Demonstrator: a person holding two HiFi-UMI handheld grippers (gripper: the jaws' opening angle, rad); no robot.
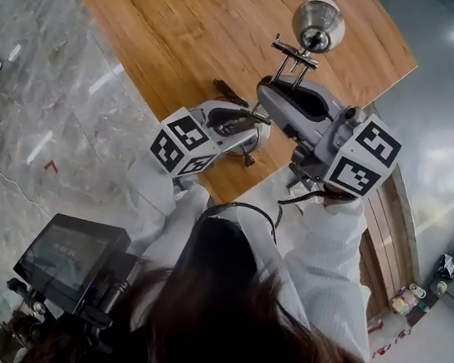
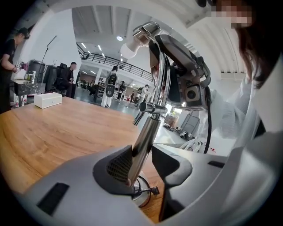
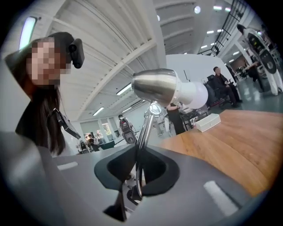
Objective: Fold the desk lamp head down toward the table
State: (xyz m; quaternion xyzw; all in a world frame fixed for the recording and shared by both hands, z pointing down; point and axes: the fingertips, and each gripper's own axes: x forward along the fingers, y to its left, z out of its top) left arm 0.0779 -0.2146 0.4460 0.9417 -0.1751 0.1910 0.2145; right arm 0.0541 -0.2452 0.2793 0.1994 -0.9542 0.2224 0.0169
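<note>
A chrome desk lamp stands near the front edge of the wooden table (image 1: 174, 25). Its round head (image 1: 318, 25) is raised at the far end of the thin upper arm (image 3: 144, 132). My right gripper (image 1: 279, 93) is shut on that upper arm just below the head (image 3: 154, 86), the pads of the gripper (image 3: 138, 170) pinching the rods. My left gripper (image 1: 247, 133) is open around the lower post (image 2: 148, 137), above the round base (image 2: 143, 196). The post leans on the left pad (image 2: 118, 165), with a gap to the right pad. The lamp's elbow joint (image 2: 152, 107) shows above the left gripper (image 2: 141, 167).
A white box (image 2: 47, 100) sits far back on the table. The table's near edge runs right below the lamp base. A monitor on a stand (image 1: 72, 255) is on the floor at lower left. People stand in the hall beyond.
</note>
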